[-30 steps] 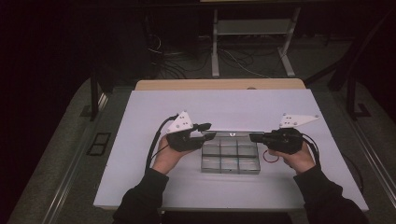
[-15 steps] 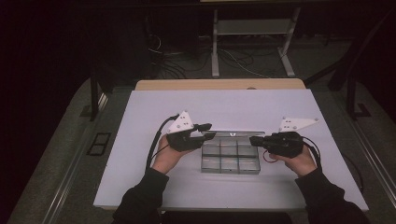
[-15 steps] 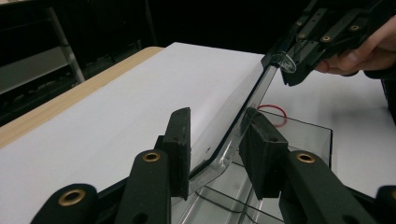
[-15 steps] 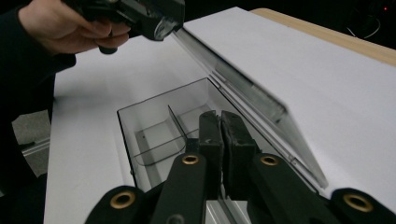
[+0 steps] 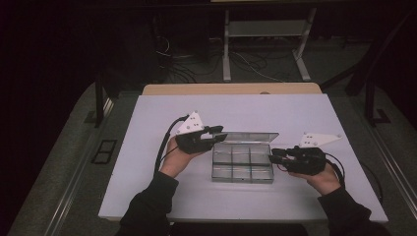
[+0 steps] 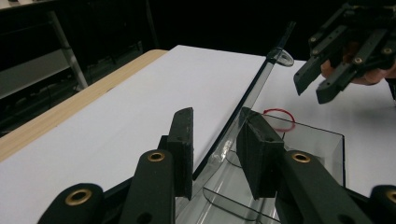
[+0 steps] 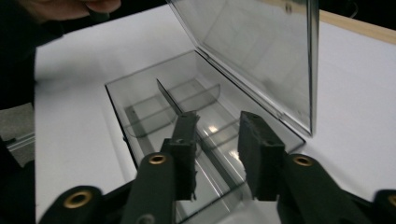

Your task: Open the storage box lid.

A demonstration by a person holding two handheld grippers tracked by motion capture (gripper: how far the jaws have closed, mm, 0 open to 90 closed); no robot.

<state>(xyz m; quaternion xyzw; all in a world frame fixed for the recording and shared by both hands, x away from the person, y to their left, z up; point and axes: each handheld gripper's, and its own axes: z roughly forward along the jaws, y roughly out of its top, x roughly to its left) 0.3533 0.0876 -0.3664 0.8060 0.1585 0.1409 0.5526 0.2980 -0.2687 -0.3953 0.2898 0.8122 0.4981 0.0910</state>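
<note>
A clear plastic compartment box [image 5: 242, 162] lies mid-table with its lid [image 5: 248, 136] raised at the far side. My left gripper [image 5: 221, 133] is at the box's left far corner. In the left gripper view the lid's edge [image 6: 261, 79] runs between the jaws of my left gripper [image 6: 215, 126]. They have just been closing, and a gap remains on the left side. My right gripper [image 5: 272, 155] is at the box's right end. Its jaws [image 7: 217, 123] have just been opening and stand apart over the box [image 7: 154, 102], holding nothing.
A red rubber band [image 6: 279, 120] lies on the white table [image 5: 147, 147] just past the box, below the right gripper [image 6: 313, 88]. A wooden strip [image 5: 231, 89] borders the table's far edge. Metal frame legs and cables stand beyond it.
The right gripper's jaws have gone from shut to open. The left jaws have narrowed a little around the lid. Both hands have stayed about where they were.
</note>
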